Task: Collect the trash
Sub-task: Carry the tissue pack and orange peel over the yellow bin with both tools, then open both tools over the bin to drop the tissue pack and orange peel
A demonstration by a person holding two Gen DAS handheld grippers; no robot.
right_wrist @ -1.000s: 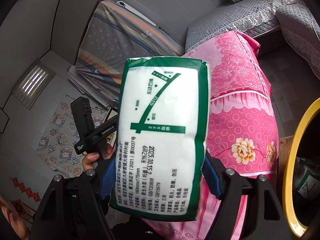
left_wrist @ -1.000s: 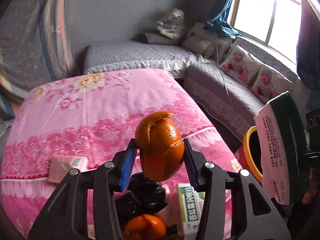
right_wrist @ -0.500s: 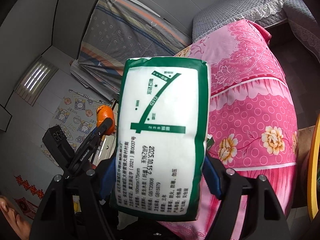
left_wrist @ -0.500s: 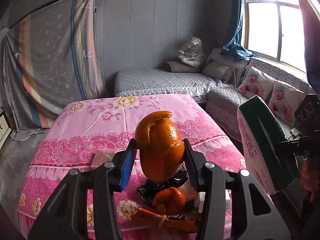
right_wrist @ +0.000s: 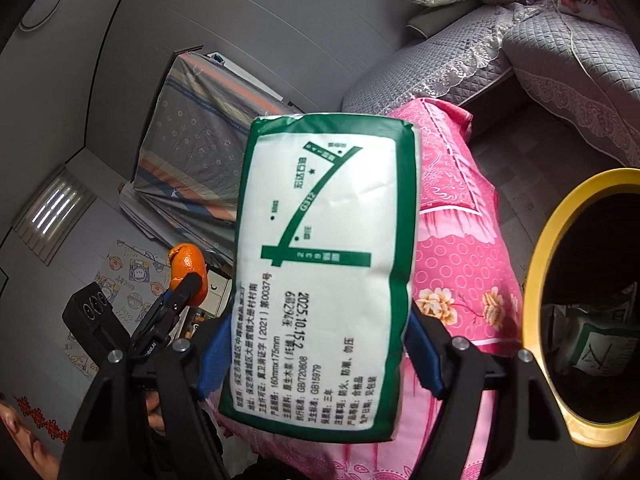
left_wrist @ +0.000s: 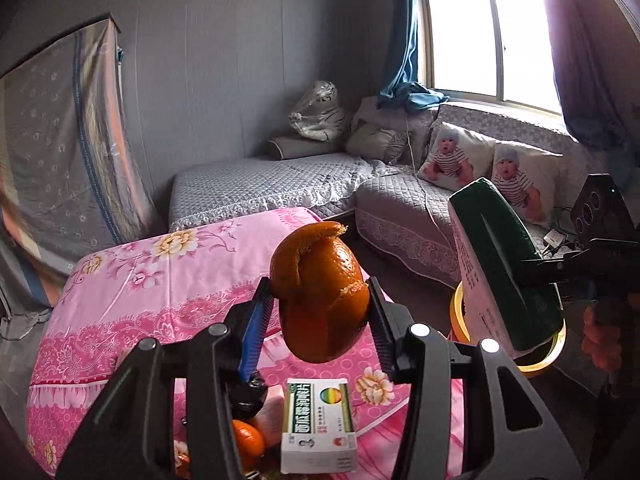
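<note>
The left gripper (left_wrist: 320,312) squeezes a round orange peel (left_wrist: 318,296) and the right gripper (right_wrist: 320,356) squeezes a green-and-white soft tissue pack (right_wrist: 324,272).

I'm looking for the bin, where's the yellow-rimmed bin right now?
The bin is on the floor at the right edge of the right wrist view, beside the pink bed; in the left wrist view it sits behind the tissue pack.

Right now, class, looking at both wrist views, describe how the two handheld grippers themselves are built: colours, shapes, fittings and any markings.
The left gripper and right gripper look alike: matte black angular frames with cut-out openings, silver round bolt heads at the pivots, and ribbed blue pads inside the fingers. Seen from the right wrist view, the left gripper's black body carries small white lettering and a boxy black block with three round holes. No cables or sleeves are visible.
</note>
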